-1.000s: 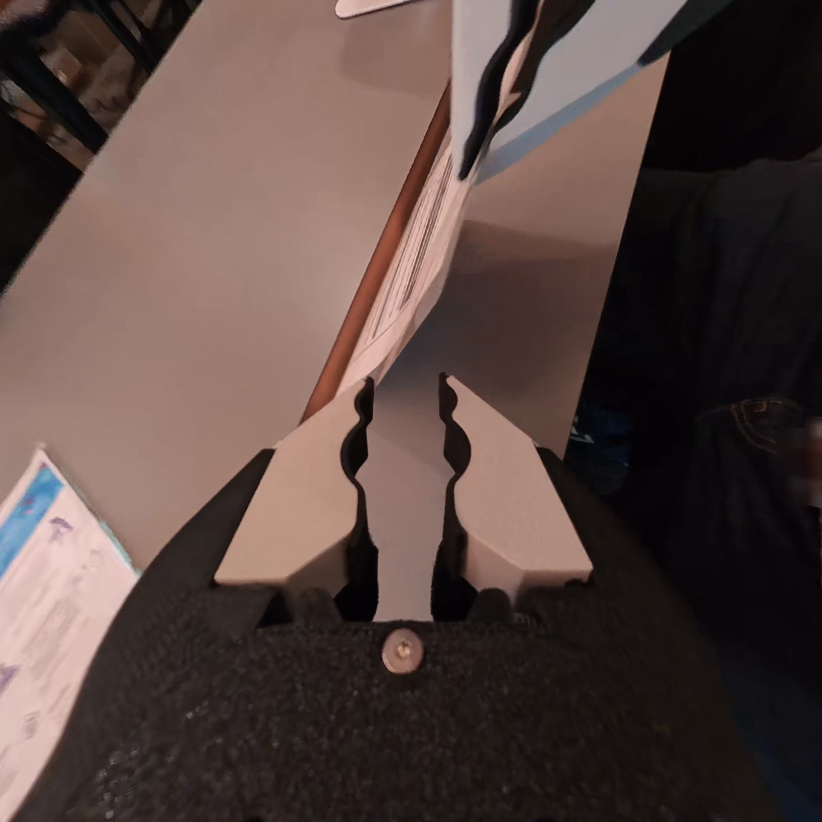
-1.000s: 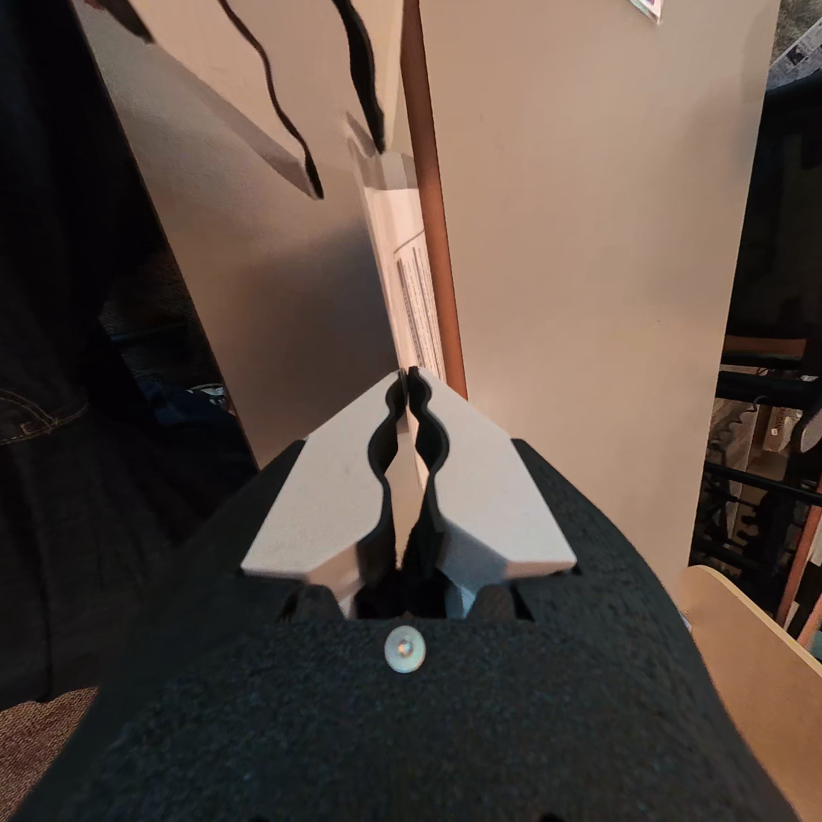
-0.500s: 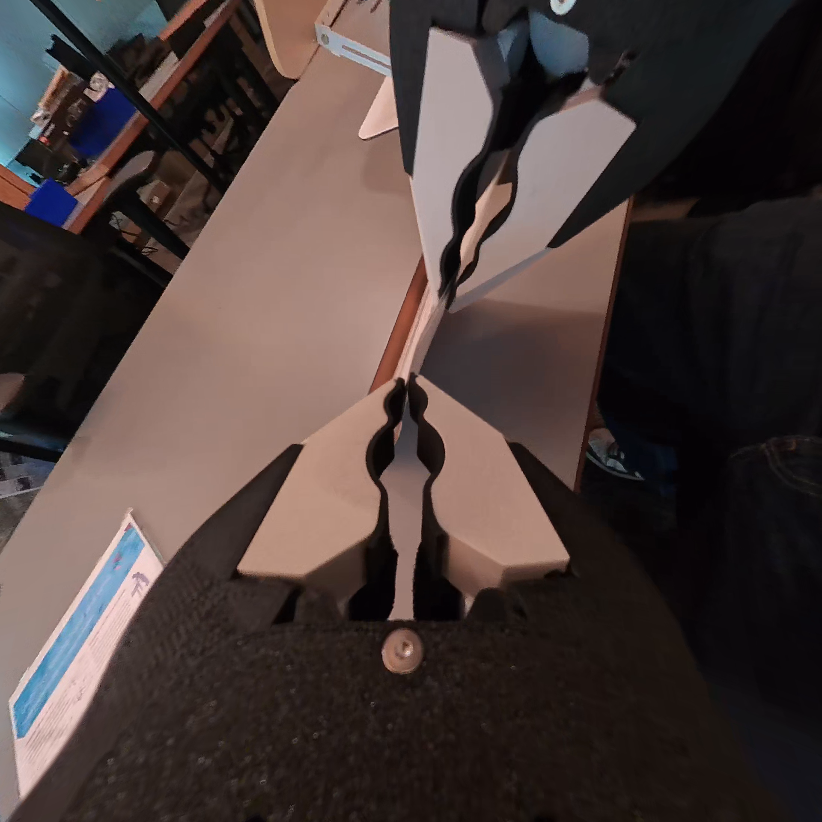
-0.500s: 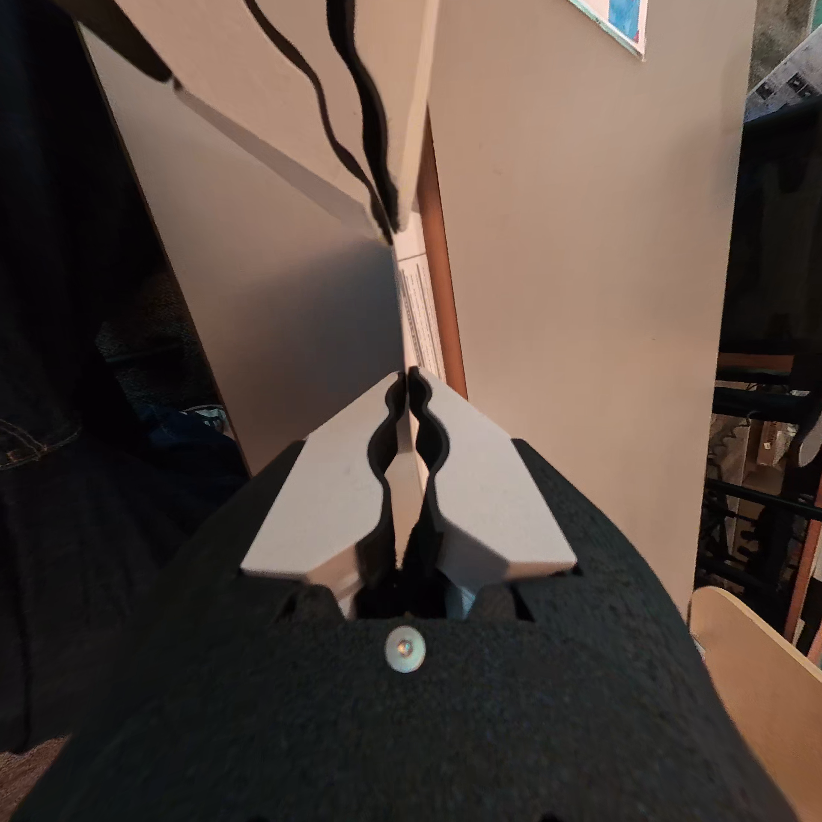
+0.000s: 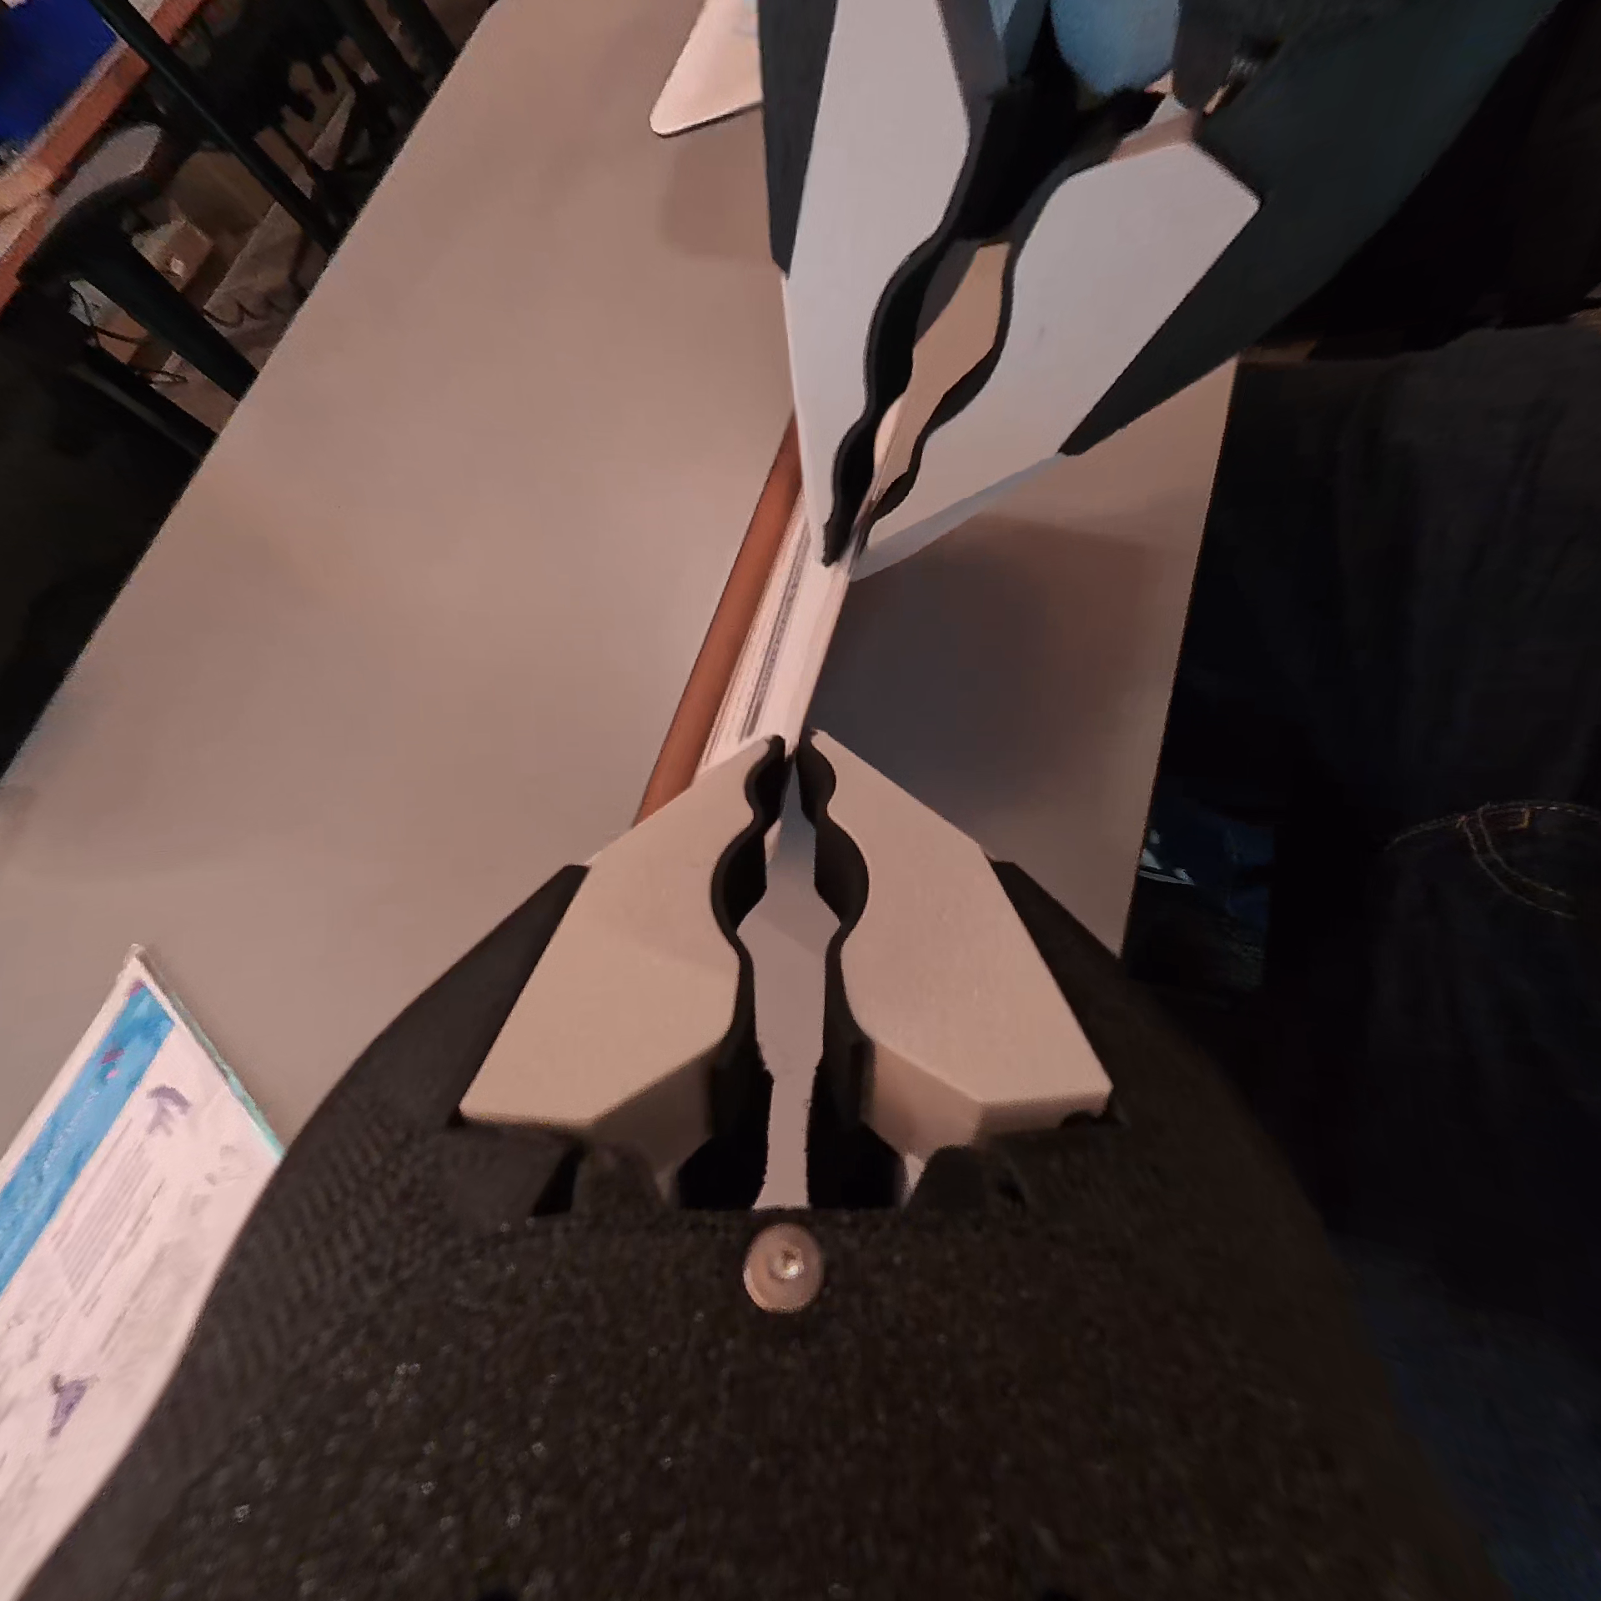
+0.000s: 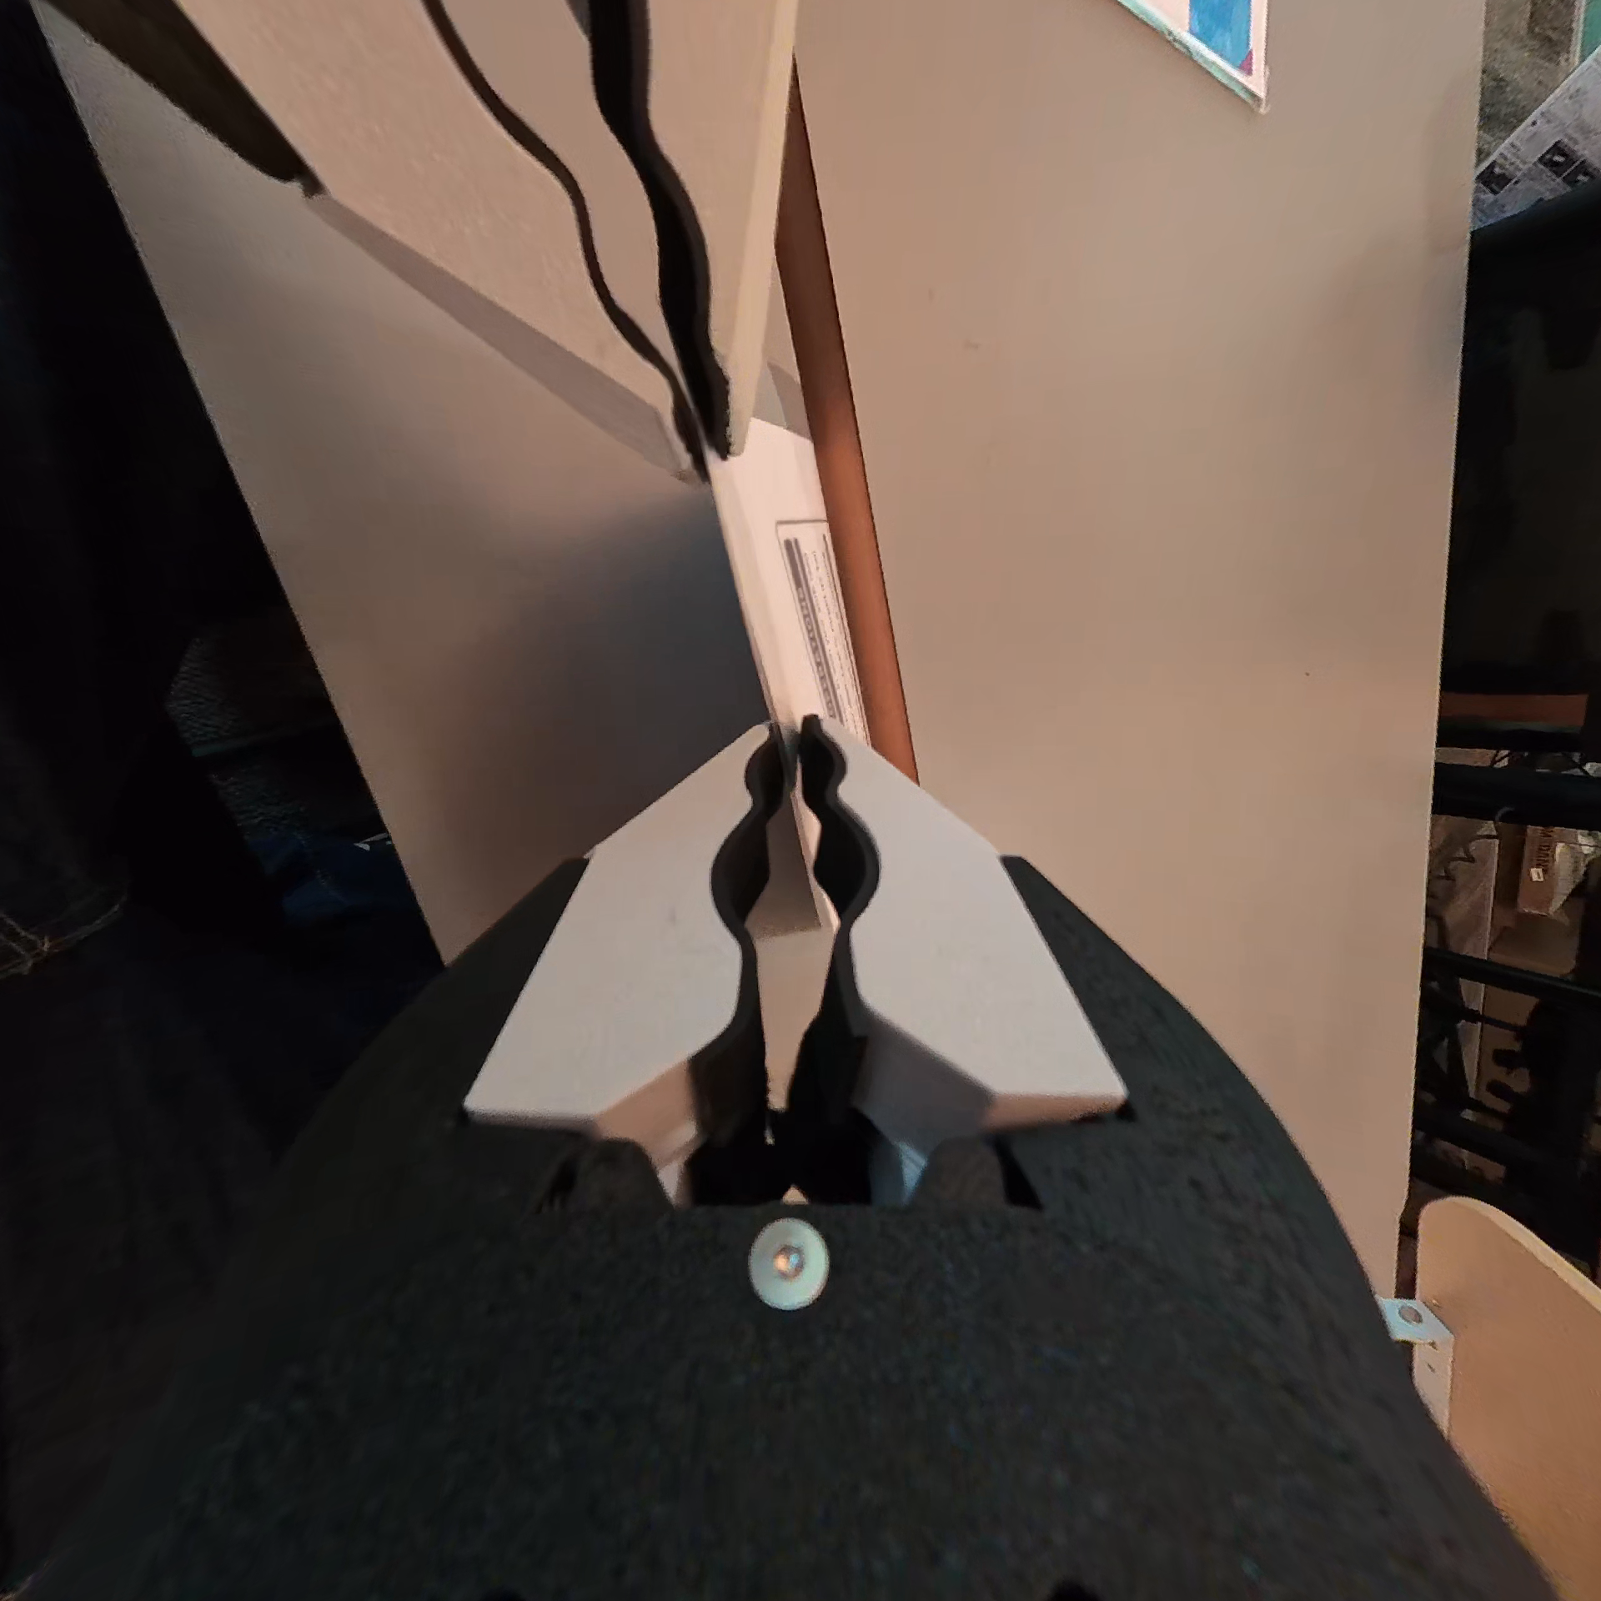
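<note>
A flat white printed sheet with a brown far side (image 5: 780, 641) hangs edge-on above the grey table (image 5: 433, 520), stretched between both grippers. My left gripper (image 5: 790, 745) is shut on its near end. My right gripper (image 5: 845, 550) faces it from above and is shut on the other end. In the right wrist view my right gripper (image 6: 790, 732) pinches the sheet (image 6: 806, 589), and the left gripper (image 6: 710, 442) clamps the far end above the table (image 6: 1126, 520).
A blue and white printed leaflet (image 5: 113, 1169) lies on the table at lower left, also showing in the right wrist view (image 6: 1213, 43). A white stand base (image 5: 702, 78) sits at the far end. A person's dark jeans (image 5: 1429, 866) are beside the table edge. A pale wooden panel (image 6: 1516, 1343) is at lower right. The gap from one gripper's tips to the other's is roughly 6 centimetres.
My left gripper was open beside the sheet's end one second ago and has shut on it. The right gripper has kept its hold. Both views have shifted slightly.
</note>
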`<control>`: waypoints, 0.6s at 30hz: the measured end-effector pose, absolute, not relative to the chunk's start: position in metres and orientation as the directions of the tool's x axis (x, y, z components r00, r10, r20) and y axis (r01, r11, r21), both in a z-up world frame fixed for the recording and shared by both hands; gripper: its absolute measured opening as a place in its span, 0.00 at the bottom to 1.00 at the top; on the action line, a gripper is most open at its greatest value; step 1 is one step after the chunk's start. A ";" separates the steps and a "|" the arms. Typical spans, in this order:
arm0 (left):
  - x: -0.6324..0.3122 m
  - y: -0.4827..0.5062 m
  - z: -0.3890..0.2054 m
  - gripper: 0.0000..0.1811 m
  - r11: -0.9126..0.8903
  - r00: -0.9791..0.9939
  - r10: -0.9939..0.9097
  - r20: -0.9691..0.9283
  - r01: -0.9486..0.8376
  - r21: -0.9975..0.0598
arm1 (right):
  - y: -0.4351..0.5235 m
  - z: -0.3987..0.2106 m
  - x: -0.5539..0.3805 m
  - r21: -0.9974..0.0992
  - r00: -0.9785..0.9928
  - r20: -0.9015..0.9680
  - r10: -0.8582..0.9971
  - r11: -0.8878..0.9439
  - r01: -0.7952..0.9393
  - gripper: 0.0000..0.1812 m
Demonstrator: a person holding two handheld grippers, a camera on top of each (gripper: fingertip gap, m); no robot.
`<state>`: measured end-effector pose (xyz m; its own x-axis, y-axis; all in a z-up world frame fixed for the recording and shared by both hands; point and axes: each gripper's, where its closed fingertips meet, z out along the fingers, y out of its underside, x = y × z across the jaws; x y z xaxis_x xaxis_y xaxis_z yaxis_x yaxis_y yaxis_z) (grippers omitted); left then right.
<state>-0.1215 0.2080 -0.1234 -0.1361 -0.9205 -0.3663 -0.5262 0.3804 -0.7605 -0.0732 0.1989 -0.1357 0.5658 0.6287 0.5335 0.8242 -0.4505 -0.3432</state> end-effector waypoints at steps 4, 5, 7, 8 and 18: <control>-0.123 0.211 -0.130 0.05 0.321 -0.127 -0.945 -0.302 -0.540 -0.778 | 0.199 -0.140 -0.075 -0.359 0.570 0.545 0.616 -0.442 0.822 0.09; -0.124 0.211 -0.132 0.06 0.313 -0.125 -0.948 -0.294 -0.545 -0.778 | 0.197 -0.141 -0.076 -0.370 0.578 0.539 0.613 -0.444 0.816 0.12; -0.126 0.213 -0.134 0.08 0.297 -0.115 -0.953 -0.281 -0.547 -0.782 | 0.193 -0.143 -0.078 -0.386 0.594 0.514 0.619 -0.451 0.805 0.18; -0.126 0.212 -0.133 0.09 0.286 -0.113 -0.956 -0.269 -0.543 -0.789 | 0.191 -0.144 -0.077 -0.395 0.602 0.508 0.616 -0.455 0.798 0.20; -0.147 0.216 -0.126 0.08 0.141 -0.047 -0.990 -0.136 -0.517 -0.844 | 0.167 -0.126 -0.086 -0.698 0.794 0.274 0.543 -0.455 0.553 0.21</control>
